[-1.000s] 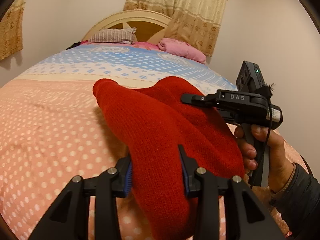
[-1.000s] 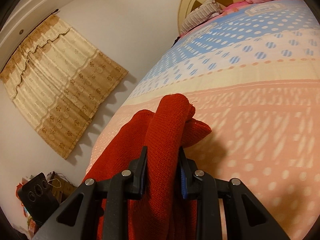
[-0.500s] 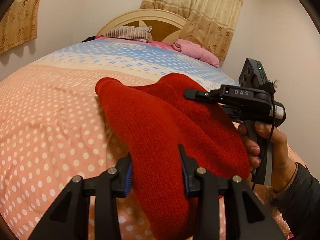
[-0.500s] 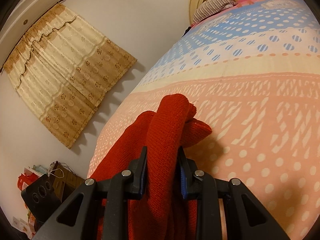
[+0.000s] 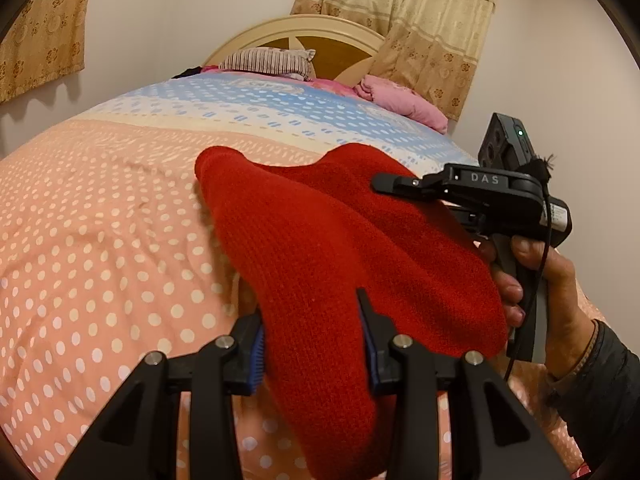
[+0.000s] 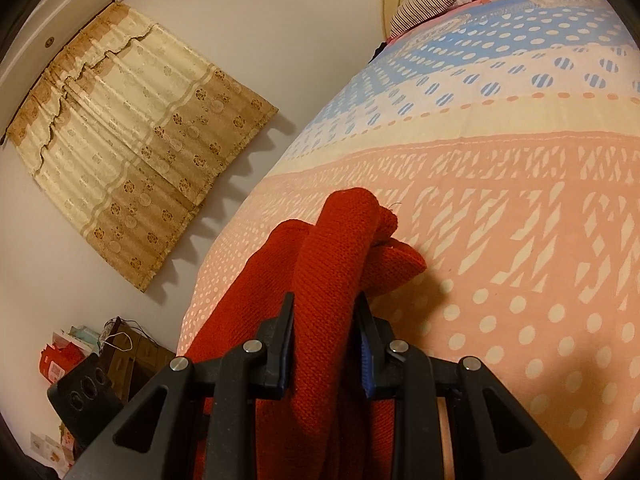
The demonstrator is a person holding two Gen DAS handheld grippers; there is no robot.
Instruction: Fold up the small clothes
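A red knitted garment (image 5: 320,248) is held above the dotted pink bedspread (image 5: 100,240). My left gripper (image 5: 312,344) is shut on one bunched edge of it at the bottom of the left wrist view. The right gripper (image 5: 384,184) shows at the right in that view, held by a hand, its fingers over the garment's far edge. In the right wrist view my right gripper (image 6: 324,332) is shut on a thick fold of the red garment (image 6: 340,248), which hangs down to the left.
The bed (image 6: 520,200) fills both views, with a striped pillow (image 5: 266,60) and a pink pillow (image 5: 400,100) at the wooden headboard (image 5: 296,36). Curtains (image 6: 132,152) hang on the walls. Boxes and bags (image 6: 80,356) stand on the floor beside the bed.
Both grippers have kept their hold on the red garment. The views have shifted slightly, with more of the headboard and bed in sight, as if the garment has been raised a little.
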